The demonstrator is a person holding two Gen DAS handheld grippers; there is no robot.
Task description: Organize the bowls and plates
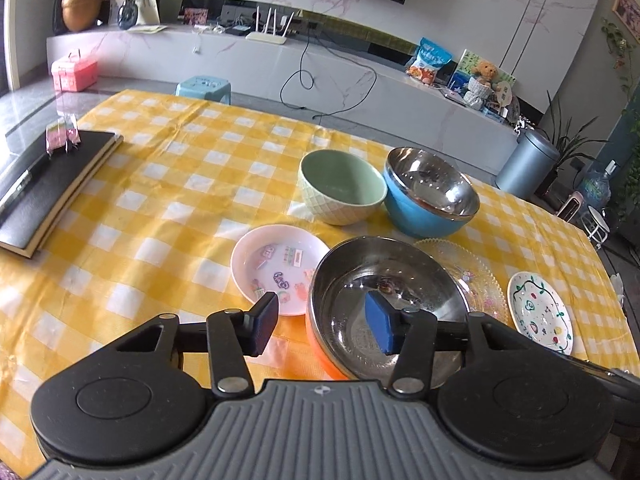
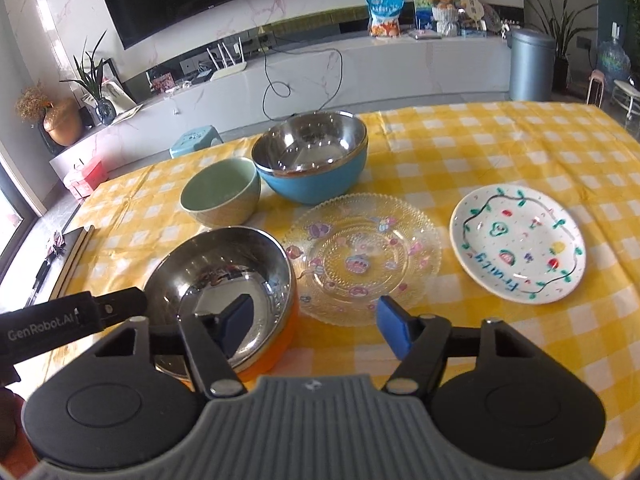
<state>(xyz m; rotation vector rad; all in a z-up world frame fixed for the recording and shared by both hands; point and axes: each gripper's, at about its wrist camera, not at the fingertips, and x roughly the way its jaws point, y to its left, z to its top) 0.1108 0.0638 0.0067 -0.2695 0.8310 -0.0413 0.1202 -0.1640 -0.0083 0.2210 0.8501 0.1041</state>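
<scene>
1. Three bowls sit on the yellow-checked table (image 2: 460, 148): a pale green bowl (image 2: 220, 196), a blue bowl (image 2: 312, 156) lined with steel at the far middle, and an orange bowl (image 2: 224, 288) lined with steel, tilted, near left.
2. Three plates: a pink plate (image 1: 280, 268) with stickers on the left, a clear glass plate (image 2: 360, 256) in the middle, and a white painted plate (image 2: 518, 244) on the right.
3. The left gripper (image 1: 324, 324) is spread apart, straddling the orange bowl's rim.
4. The right gripper (image 2: 316, 328) is spread apart, holding nothing, near the glass plate.
5. One black notebook (image 1: 48, 184) lies far left.

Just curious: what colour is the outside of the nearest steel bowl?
Orange, seen best in the right wrist view.
</scene>
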